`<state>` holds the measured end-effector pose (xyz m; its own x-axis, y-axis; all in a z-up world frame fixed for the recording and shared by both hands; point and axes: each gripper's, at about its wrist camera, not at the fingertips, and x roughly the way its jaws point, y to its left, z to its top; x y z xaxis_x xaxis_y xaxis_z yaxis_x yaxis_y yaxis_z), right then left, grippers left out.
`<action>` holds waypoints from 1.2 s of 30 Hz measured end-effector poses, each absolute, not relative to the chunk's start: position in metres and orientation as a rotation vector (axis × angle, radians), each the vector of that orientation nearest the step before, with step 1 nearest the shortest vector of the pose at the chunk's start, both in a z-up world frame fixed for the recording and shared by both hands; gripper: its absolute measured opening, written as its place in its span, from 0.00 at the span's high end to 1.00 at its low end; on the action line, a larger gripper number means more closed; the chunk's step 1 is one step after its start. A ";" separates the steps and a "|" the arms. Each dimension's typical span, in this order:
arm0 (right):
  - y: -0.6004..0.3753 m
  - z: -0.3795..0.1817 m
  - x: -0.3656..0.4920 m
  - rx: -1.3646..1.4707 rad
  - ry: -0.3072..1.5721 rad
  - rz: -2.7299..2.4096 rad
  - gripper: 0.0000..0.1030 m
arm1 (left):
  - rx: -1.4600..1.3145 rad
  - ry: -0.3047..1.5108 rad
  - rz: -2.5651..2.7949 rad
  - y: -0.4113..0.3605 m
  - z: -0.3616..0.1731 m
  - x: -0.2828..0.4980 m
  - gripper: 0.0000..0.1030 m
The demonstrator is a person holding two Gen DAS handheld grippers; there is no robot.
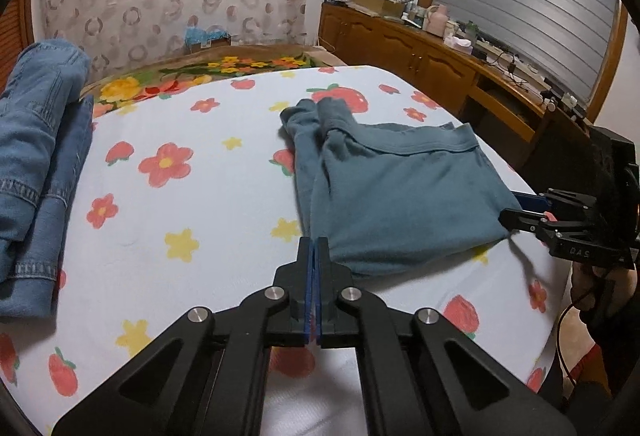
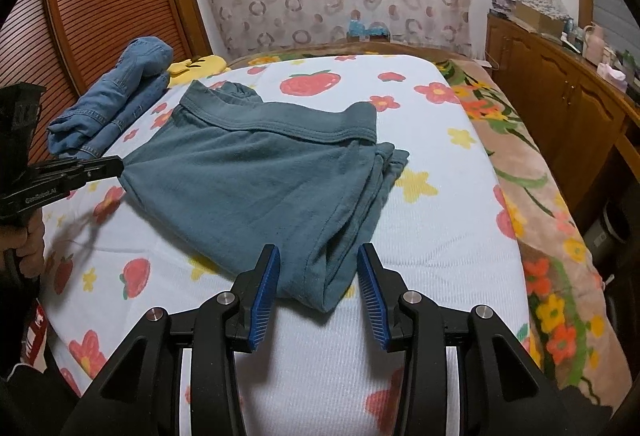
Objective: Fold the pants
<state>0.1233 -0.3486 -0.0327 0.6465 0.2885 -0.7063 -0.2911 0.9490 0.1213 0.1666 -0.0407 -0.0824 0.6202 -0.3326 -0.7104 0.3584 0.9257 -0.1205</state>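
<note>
- The teal pants (image 2: 256,176) lie folded up small in the middle of the bed (image 2: 460,220), on the flower and strawberry sheet. Waistband is at the far side.
- The left gripper (image 1: 314,248) has its jaws together, pinching the near left corner of the pants. In the right view that corner looks pulled to a point.
- The right gripper (image 2: 316,276) has its jaws apart, one on each side of the near right corner, not biting yet.
- What could go wrong: if the right one shuts on only the top layer, the lower layers prob. slide out and the fold opens.
- If the left one pulls before the right holds, the cloth may twist & bunch up.
- A thin dark string (image 1: 524,260) hangs by the edge; it could snag.
- Count: 1 teal pants, 2 grippers, 1 bed.
- Also 1 pile of blue jeans (image 1: 36,164) at the left, well apart from the pants. Can't tell how many pairs are in it.
</note>
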 end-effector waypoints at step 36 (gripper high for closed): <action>-0.370 -0.021 0.201 0.035 0.858 0.280 0.48 | 0.148 0.906 -0.464 -0.084 -0.083 0.286 0.24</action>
<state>0.2008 -0.3698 -0.0210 0.6195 0.2580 -0.7414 -0.2297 0.9627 0.1430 0.2864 -0.0843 -0.0829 0.5260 -0.3251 -0.7859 0.4476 0.8915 -0.0692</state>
